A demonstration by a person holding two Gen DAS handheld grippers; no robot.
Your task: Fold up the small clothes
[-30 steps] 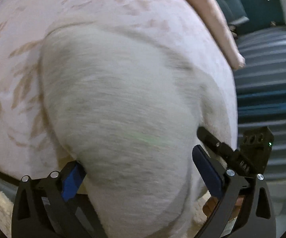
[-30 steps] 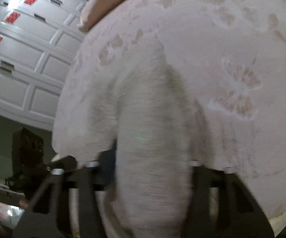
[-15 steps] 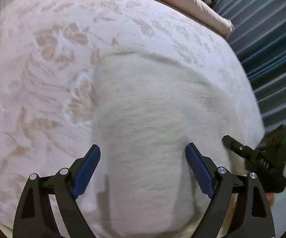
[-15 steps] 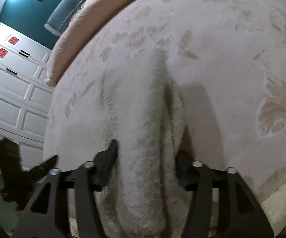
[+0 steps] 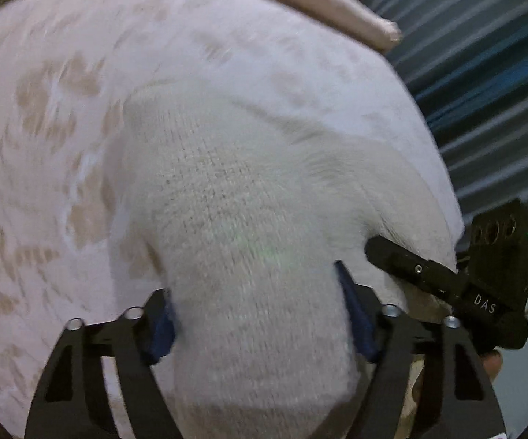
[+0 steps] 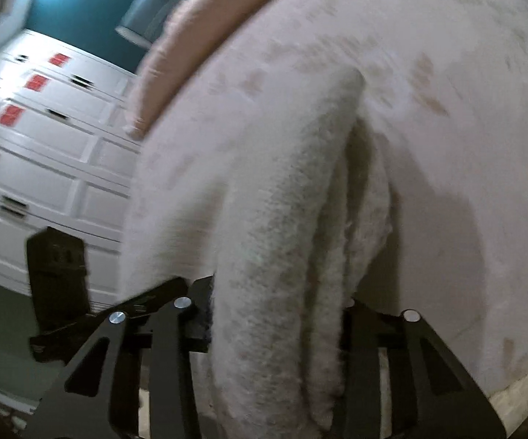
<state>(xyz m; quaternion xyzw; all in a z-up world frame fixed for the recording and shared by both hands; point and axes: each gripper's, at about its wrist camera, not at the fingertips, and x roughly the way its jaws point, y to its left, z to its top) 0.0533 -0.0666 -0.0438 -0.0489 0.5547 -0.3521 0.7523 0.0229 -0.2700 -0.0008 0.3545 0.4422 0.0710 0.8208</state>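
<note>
Left gripper (image 5: 255, 311): black frame, blue pads, silver screws.

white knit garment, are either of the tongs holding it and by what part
Both tongs grip the white knit garment: left tongs on a bunched end, right tongs on gathered folds. Which part of the garment cannot be told.

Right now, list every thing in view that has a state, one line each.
white knit garment: bunched, lifted off the bed at the near end, gripped by both grippers
left gripper: shut on the garment
right gripper: shut on the garment's folds
bedspread: spread flat under the garment
white drawers: closed
</note>
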